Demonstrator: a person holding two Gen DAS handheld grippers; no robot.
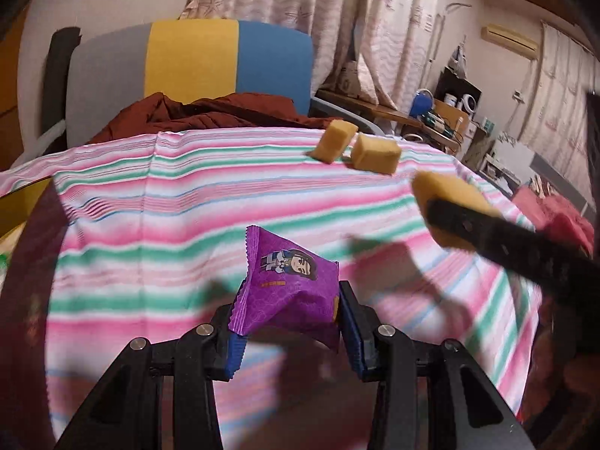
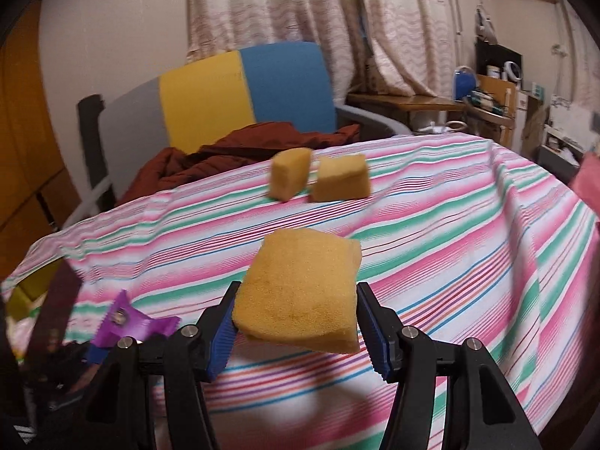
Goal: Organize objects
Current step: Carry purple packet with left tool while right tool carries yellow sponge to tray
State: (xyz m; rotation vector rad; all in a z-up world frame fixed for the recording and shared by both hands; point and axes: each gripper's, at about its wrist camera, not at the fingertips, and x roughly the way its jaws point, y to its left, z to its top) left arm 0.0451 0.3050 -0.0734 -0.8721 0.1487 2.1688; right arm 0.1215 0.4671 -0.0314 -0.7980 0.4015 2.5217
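My left gripper (image 1: 288, 322) is shut on a purple snack packet (image 1: 288, 285) with a cartoon figure, held above the striped tablecloth (image 1: 150, 195). My right gripper (image 2: 296, 318) is shut on a yellow sponge (image 2: 300, 292), also held above the cloth. That sponge (image 1: 450, 202) and the right gripper's black finger (image 1: 506, 240) show at the right of the left wrist view. The purple packet (image 2: 127, 318) shows at the lower left of the right wrist view. Two more yellow sponges (image 2: 290, 178) (image 2: 341, 182) lie side by side near the table's far edge.
A chair (image 2: 225, 93) with grey, yellow and blue panels stands behind the table with a dark red cloth (image 2: 232, 150) on its seat. Curtains (image 2: 300, 7) hang behind. A cluttered wooden desk (image 2: 431, 103) and shelves stand at the right.
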